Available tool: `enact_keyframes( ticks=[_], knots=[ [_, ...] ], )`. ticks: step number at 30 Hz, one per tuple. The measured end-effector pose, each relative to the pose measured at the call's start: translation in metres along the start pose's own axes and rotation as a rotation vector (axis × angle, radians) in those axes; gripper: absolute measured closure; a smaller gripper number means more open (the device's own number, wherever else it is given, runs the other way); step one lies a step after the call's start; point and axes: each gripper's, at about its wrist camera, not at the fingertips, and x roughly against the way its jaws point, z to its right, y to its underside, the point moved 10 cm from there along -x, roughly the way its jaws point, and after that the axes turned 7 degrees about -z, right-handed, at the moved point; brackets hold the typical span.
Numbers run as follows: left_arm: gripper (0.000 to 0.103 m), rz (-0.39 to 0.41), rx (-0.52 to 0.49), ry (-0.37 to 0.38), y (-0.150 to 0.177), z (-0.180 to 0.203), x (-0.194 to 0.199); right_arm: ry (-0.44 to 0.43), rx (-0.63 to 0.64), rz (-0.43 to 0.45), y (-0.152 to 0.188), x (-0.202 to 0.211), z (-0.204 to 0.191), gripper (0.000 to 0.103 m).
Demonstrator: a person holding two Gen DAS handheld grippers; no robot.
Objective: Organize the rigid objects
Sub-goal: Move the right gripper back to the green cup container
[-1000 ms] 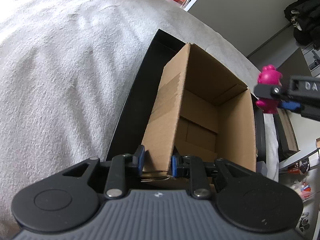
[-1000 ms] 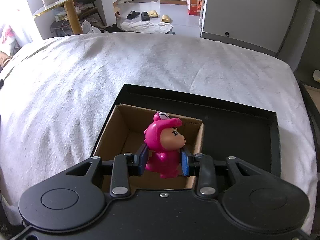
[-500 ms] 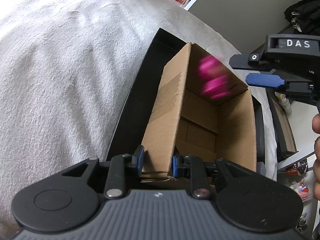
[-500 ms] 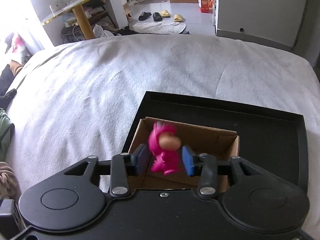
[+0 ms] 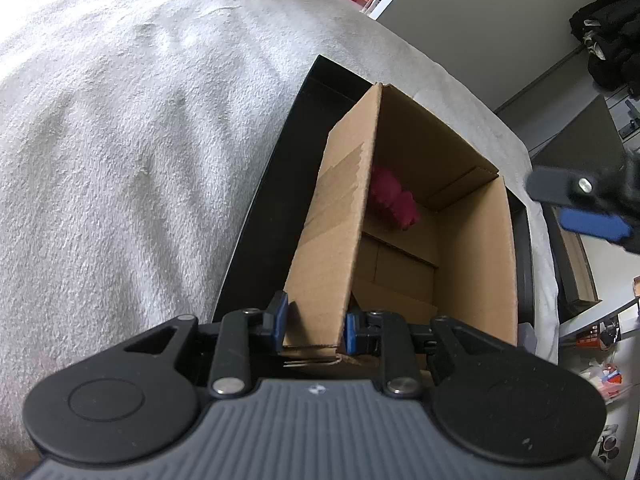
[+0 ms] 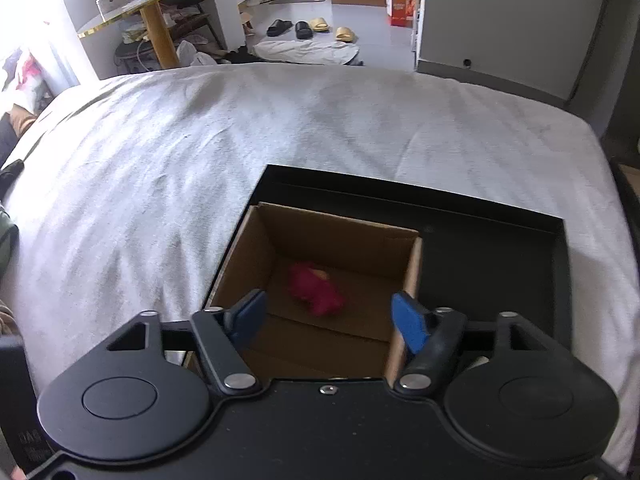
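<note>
An open cardboard box [image 5: 472, 248] stands in a black tray [image 5: 260, 208] on a white bedspread. A pink toy figure [image 5: 394, 200] lies on its side on the box floor; it also shows in the right wrist view [image 6: 316, 290]. My left gripper [image 5: 314, 326] is shut on the box's near left wall. My right gripper [image 6: 330, 318] is open and empty above the box [image 6: 340, 236]; it shows at the right edge of the left wrist view [image 5: 588, 208].
The black tray [image 6: 492, 248] has bare floor to the right of the box. The white bedspread [image 6: 200, 152] spreads out left and beyond. Past the bed are a grey cabinet [image 6: 516, 20], slippers [image 6: 312, 28] on the floor and a yellow table [image 6: 156, 12].
My right gripper opened and let go of the pink toy, which fell into the box and now lies on its floor. The right gripper drew back a little. The left gripper held still.
</note>
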Motion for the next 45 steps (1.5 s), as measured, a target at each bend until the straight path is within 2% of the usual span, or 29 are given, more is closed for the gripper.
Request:
enact_keyframes(
  ticks=[11, 17, 36, 45],
  knots=[
    [0.078, 0.009, -0.021, -0.033, 0.0, 0.003, -0.001, 0.077, -0.069, 0.037, 0.02, 0.026, 0.052, 0.021],
    [0.077, 0.008, -0.031, -0.069, 0.001, 0.003, -0.001, 0.081, -0.135, 0.04, 0.035, 0.034, 0.084, 0.018],
    [0.079, 0.013, -0.056, -0.16, 0.001, 0.007, -0.01, 0.071, -0.267, 0.048, 0.073, 0.037, 0.153, 0.019],
    [0.081, 0.029, -0.073, -0.2, 0.0, 0.011, -0.012, 0.055, -0.381, -0.001, 0.102, 0.014, 0.185, 0.028]
  ],
)
